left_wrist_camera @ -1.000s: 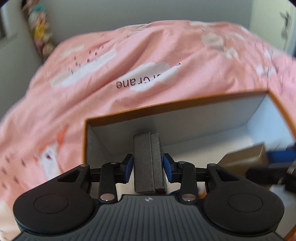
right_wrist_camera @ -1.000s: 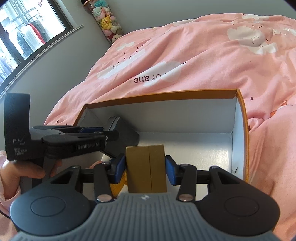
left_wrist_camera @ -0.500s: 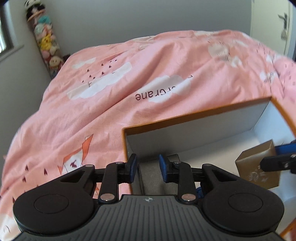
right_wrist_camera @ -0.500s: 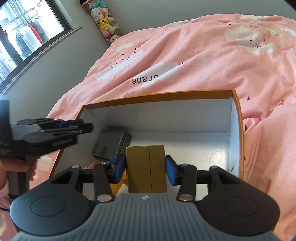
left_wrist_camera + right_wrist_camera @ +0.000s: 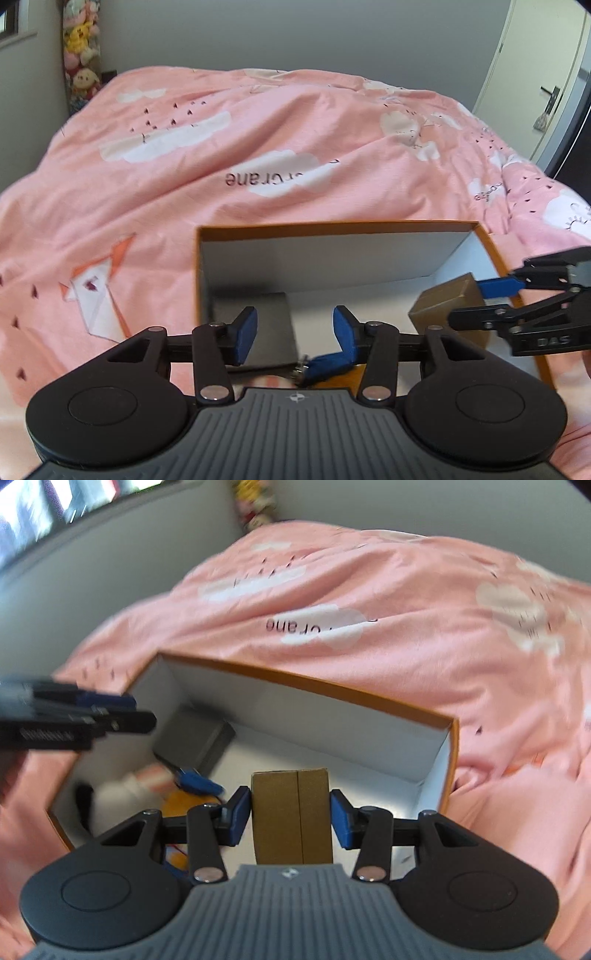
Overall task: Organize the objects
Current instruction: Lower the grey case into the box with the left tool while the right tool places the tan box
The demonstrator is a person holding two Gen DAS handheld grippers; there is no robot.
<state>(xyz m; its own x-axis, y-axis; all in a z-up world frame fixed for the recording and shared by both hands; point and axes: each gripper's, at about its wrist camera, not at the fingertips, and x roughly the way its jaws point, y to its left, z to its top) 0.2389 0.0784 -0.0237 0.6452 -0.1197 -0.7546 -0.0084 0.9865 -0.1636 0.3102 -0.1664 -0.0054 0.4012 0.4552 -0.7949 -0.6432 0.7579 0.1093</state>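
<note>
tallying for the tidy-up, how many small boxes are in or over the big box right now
2: a grey box lying in the big box's far left corner, and a brown box held in the right gripper above it. Others may be hidden.

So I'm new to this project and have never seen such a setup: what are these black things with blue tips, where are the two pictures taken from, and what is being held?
These are two hand-held grippers, one in each hand of a person; each carries a camera looking along its two fingers. One picture is from the left gripper, the other from the right gripper. Both look down at an open orange box lying on a pink bedspread. The left one holds nothing and its jaws are opening; a flat grey case lies in the box below it. The right one grips a small brown box above the orange box. More small things lie inside, too blurred to name.
</note>
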